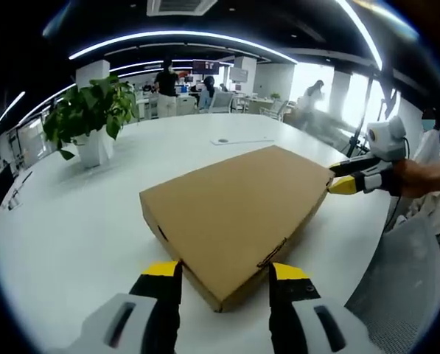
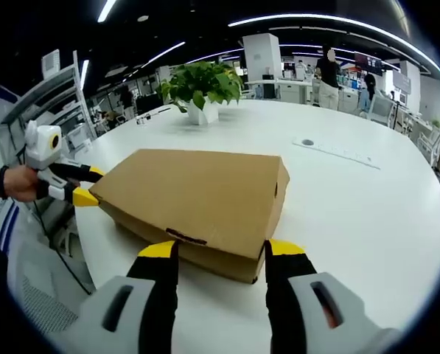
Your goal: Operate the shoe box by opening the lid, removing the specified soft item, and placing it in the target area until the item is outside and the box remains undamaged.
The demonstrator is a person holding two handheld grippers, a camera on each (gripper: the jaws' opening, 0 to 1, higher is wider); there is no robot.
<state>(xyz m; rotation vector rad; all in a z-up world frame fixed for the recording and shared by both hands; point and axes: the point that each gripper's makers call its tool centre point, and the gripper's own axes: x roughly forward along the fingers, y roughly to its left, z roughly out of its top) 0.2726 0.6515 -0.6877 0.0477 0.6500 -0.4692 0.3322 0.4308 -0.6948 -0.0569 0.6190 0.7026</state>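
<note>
Left claw (image 1: 225, 274) has its yellow-tipped black jaws spread apart, flanking the near corner of the flat brown cardboard shoe box (image 1: 234, 217) without clamping it. That closed box lies on the round white worktop (image 1: 72, 228), lid down. Right claw (image 2: 221, 254) is likewise spread, its jaws either side of the box's short end, where a slot shows in the lid edge. In the left gripper view the right claw sits at the box's far corner, held by a hand (image 1: 426, 177). A leafy green plant in a white pot (image 2: 203, 88) stands further back on the worktop.
</note>
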